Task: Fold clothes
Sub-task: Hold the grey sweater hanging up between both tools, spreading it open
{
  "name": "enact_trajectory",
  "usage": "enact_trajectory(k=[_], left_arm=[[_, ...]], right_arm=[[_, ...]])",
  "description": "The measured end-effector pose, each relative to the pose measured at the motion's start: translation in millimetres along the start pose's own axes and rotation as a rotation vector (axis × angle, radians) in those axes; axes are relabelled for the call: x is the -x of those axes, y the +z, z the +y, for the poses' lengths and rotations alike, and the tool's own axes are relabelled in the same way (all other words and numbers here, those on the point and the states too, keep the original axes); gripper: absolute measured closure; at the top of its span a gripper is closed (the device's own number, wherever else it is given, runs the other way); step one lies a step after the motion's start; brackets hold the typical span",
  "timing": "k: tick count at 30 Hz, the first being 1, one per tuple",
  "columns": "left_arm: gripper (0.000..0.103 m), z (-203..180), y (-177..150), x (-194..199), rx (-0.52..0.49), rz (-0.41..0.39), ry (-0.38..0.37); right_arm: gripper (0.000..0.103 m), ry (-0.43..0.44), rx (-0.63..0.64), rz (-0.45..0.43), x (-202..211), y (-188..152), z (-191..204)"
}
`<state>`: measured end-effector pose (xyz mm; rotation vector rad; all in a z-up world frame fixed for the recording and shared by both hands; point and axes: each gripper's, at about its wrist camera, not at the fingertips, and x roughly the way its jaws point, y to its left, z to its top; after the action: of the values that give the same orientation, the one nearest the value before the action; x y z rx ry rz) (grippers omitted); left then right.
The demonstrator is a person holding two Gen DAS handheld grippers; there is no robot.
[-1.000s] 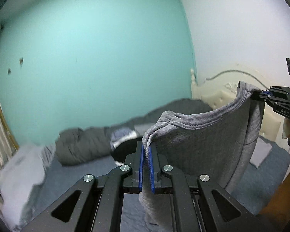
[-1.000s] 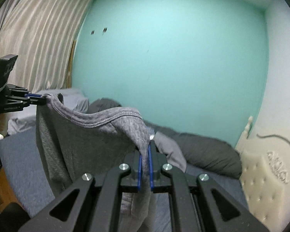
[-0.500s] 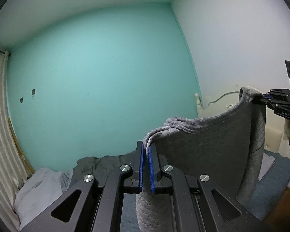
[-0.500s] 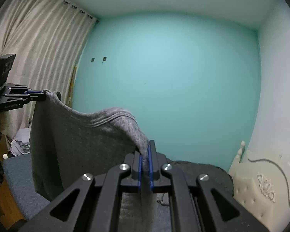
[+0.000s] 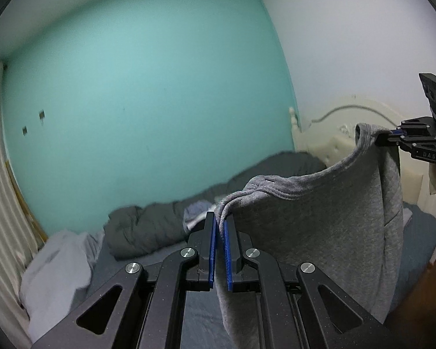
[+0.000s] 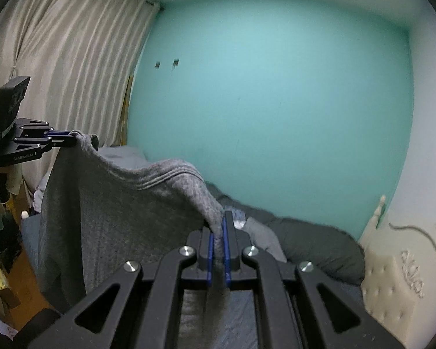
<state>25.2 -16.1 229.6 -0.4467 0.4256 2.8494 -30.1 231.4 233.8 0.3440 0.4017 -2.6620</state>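
Note:
A grey knit garment [image 5: 319, 218] hangs in the air above the bed, stretched by its top edge between both grippers. In the left wrist view my left gripper [image 5: 219, 224] is shut on one top corner, cloth bunched between the blue pads. Far right in that view, my right gripper [image 5: 392, 135] pinches the other corner. The right wrist view shows the same garment [image 6: 116, 218] from the other side: my right gripper [image 6: 217, 229] is shut on its corner and my left gripper [image 6: 72, 139] holds the far corner at left. The garment's lower part is hidden behind the grippers.
A bed with a blue sheet [image 5: 148, 264] lies below, with a dark grey duvet [image 5: 148, 229] and a pale bundle [image 5: 55, 264] on it. A cream headboard [image 6: 392, 276] stands at the right and a curtain [image 6: 72, 72] at the left. Wooden floor [image 6: 26, 273] shows beside the bed.
Both views swung up toward the teal wall, then back down so the bed shows again. The garment stays stretched between the two shut grippers throughout.

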Motion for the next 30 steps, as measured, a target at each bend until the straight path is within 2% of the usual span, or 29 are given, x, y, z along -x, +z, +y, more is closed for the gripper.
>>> enact_trajectory(k=[6, 16, 22, 30], left_arm=[[0.098, 0, -30, -55, 0.023, 0.096, -0.028], [0.098, -1, -63, -134, 0.047, 0.207, -0.057], [0.098, 1, -84, -200, 0.07, 0.265, -0.072], [0.098, 7, -113, -304, 0.086, 0.345, -0.087]], right_arm=[[0.098, 0.013, -0.041, 0.112, -52, -45, -3], [0.098, 0.012, -0.092, 0.212, -116, -92, -26], [0.098, 0.01, -0.124, 0.268, -162, -120, -44], [0.098, -0.011, -0.175, 0.332, -255, -157, -74]])
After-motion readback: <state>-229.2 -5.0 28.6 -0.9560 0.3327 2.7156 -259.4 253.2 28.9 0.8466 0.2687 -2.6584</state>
